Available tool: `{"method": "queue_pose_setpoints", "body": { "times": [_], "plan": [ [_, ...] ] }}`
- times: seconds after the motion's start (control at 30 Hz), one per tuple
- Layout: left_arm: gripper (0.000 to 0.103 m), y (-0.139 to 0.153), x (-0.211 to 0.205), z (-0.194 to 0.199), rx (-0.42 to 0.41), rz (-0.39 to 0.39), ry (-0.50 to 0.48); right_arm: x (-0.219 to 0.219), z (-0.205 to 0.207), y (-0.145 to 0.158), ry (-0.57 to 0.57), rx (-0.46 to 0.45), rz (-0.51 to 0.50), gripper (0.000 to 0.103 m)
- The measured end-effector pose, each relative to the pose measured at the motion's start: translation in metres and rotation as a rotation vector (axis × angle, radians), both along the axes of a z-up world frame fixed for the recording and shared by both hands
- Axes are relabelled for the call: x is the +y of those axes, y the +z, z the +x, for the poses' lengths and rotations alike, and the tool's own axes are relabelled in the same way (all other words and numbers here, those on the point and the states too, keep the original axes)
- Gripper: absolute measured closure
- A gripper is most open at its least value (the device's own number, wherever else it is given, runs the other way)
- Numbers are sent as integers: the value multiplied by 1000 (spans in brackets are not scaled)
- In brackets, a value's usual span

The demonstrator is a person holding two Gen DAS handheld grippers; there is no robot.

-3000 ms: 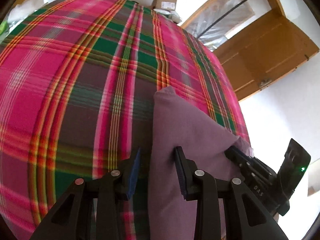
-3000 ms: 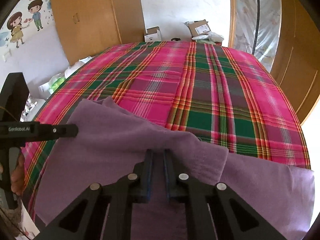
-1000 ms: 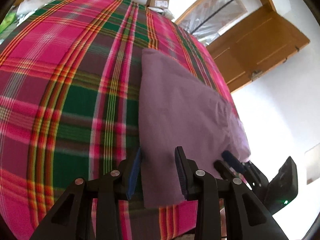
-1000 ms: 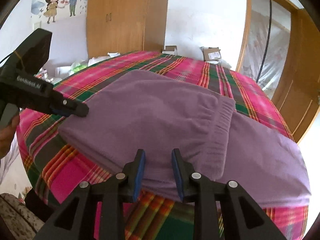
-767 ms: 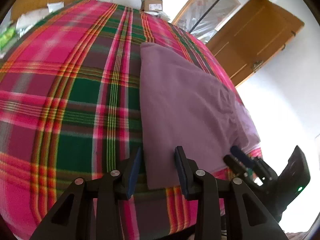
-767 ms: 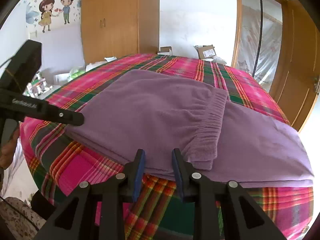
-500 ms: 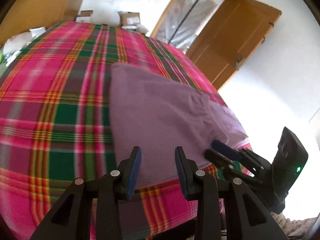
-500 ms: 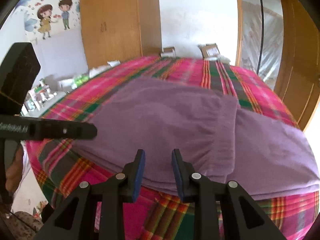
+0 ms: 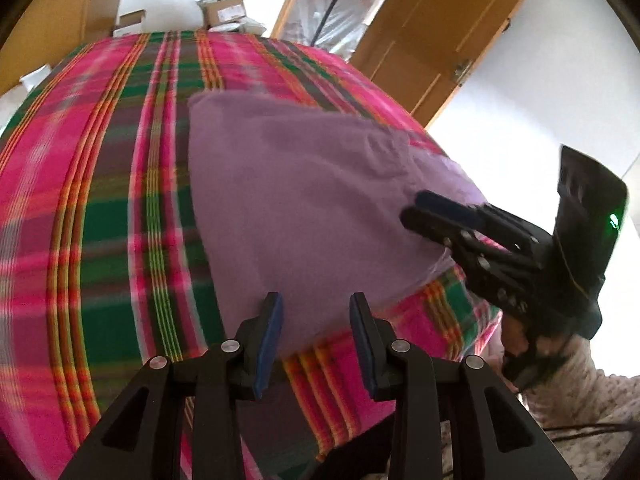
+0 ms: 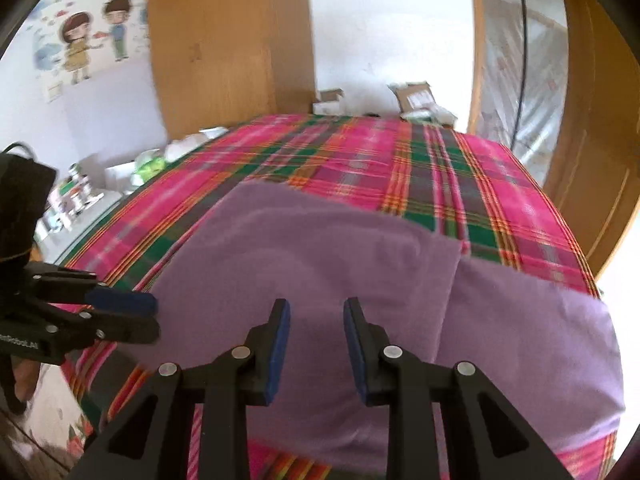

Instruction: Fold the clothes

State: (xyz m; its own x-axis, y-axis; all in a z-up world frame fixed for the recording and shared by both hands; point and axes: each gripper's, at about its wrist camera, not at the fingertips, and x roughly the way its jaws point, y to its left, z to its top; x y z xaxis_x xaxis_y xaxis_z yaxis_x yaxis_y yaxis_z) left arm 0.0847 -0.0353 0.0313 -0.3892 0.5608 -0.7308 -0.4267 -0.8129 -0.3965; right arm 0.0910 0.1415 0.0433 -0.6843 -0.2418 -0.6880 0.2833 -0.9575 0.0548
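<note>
A purple garment (image 9: 304, 200) lies folded on the plaid bedspread (image 9: 100, 184), near its front edge. In the right wrist view its upper folded layer (image 10: 320, 252) overlaps a lower layer (image 10: 532, 320) that reaches out to the right. My left gripper (image 9: 316, 316) hovers open over the garment's near left corner, nothing between its blue pads. My right gripper (image 10: 316, 312) hangs open above the garment's front edge, apart from the cloth. Each view shows the other gripper too: the right gripper (image 9: 414, 207) over the garment's right part, the left gripper (image 10: 148, 316) at its left corner.
The bedspread (image 10: 420, 168) covers a bed that drops away at the front. Beyond it are cardboard boxes (image 10: 414, 96), a wooden wardrobe (image 10: 228, 40) and a wooden door (image 9: 436, 20). Small clutter (image 10: 80, 196) stands left of the bed. A person's patterned sleeve (image 9: 580, 384) shows behind the right gripper.
Three seconds ago my right gripper was shut on the purple cloth; it has since let go. Over the last second both grippers drew back and up, and the left one rolled. The garment stays folded.
</note>
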Motion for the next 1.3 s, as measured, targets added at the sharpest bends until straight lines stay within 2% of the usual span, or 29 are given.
{"method": "queue_pose_setpoints", "body": {
  "times": [0.13, 0.23, 0.33, 0.5, 0.6, 0.67, 0.77, 0.93, 1.17, 1.3],
  "plan": [
    [67, 18, -4, -38, 30, 29, 45, 11, -39, 5, -44, -70, 10, 75],
    [67, 25, -6, -71, 7, 41, 77, 18, -57, 1, -57, -108, -5, 75],
    [67, 22, -1, -92, 0, 36, 94, 19, -63, -3, -50, -122, -9, 75],
    [67, 12, 14, -114, -58, 59, 67, 14, -76, -8, -33, -131, 6, 75],
    [67, 5, 20, -128, -63, 46, 65, 14, -83, -10, -48, -130, 17, 75],
    [67, 2, 16, -137, -91, 68, 104, 15, -87, -11, -61, -129, 23, 75],
    [67, 4, 14, -147, -79, 90, 125, 19, -92, -13, -78, -135, 25, 76],
    [67, -8, 6, -163, -121, 133, 176, 19, -100, -17, -91, -154, 36, 76],
    [68, -16, 5, -170, -139, 179, 180, 22, -104, -22, -101, -173, 23, 75],
    [69, -16, 4, -168, -120, 170, 173, 21, -104, -23, -102, -167, 29, 75]
  ]
}}
